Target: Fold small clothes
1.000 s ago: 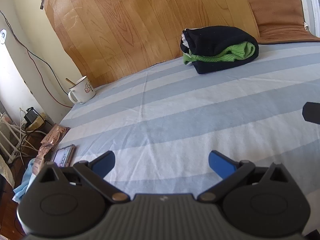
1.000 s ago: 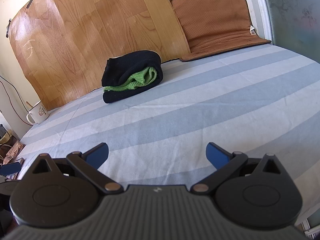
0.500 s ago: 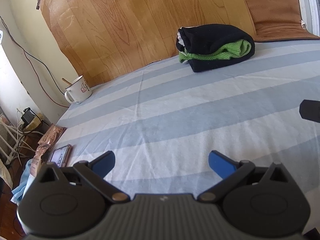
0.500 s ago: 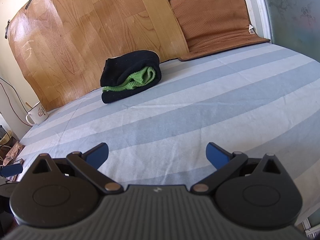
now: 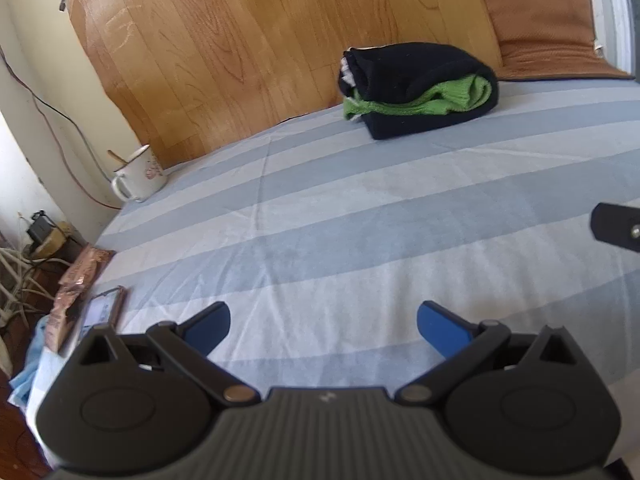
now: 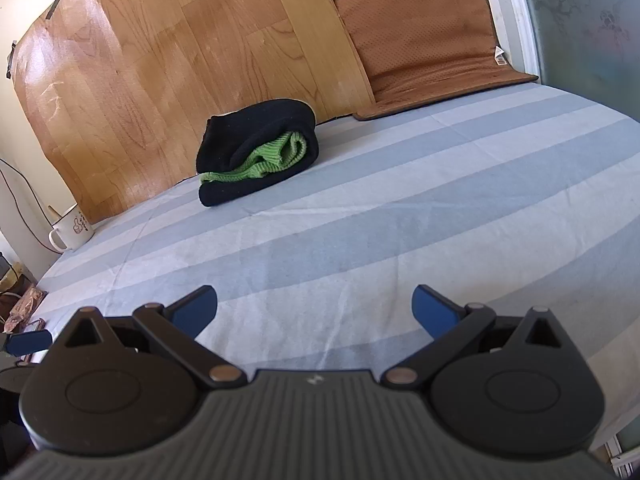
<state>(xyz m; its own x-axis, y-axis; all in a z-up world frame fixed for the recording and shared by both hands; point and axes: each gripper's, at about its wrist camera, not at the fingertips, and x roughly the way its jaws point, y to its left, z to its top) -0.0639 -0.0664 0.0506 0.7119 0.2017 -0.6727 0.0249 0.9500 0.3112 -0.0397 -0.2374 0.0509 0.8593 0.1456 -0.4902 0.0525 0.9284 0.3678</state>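
- Through the left wrist camera, I see a bed sheet striped in pale blue and white, stretched flat with a few light creases. A wood-grain panel leans behind it, with a brown mat propped to its right.
- At the sheet's far left corner stands a white mug with a stick in it; cables and packets lie lower down on that side.
- My left gripper hangs low over the near part of the sheet, blue fingers spread wide, nothing between them.
- The folded garment, black with green knit showing inside the fold, lies far back near the panel, well apart from the gripper. Its long axis runs roughly left to right, the rounded fold end to the right.
- From the right wrist camera, the same striped sheet fills the frame, the brown mat against the wall and frosted glass at far right.
- My right gripper is likewise wide apart and holding nothing, over bare sheet.
- The garment sits ahead and left, its length slanting from near-left up to far-right.
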